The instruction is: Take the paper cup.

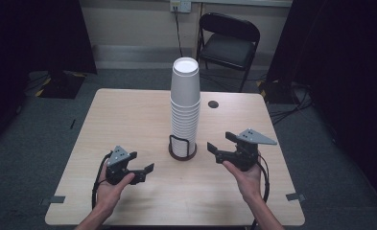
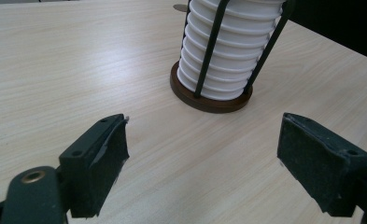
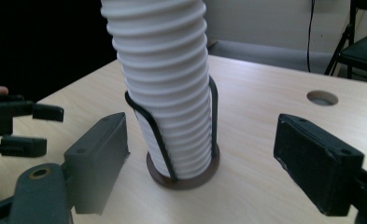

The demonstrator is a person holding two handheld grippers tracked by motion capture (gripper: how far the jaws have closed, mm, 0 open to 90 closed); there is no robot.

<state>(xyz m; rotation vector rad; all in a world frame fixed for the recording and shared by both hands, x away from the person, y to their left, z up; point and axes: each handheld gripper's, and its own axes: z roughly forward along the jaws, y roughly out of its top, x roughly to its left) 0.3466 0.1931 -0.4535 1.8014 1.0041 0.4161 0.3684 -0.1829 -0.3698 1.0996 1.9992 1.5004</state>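
Table (image 1: 128, 110) mostly bare wood — open lanes left and right of centre. One obstacle mid-table: tall stack of white cups (image 1: 185, 103) upright in a black wire holder (image 1: 182, 147) on a round brown base. Left gripper (image 1: 144, 173) and right gripper (image 1: 217, 144) flank the holder, each apart from it, bare tabletop between. Small round hole (image 1: 213, 104) in the tabletop just right of the stack. Folding chair (image 1: 229, 40) stands beyond the far edge — off the table.

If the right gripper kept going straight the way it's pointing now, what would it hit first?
Most likely the stack of white cups in its wire holder. The right gripper, jaws open and empty, points at its lower part across bare table, though depth is hard to judge.
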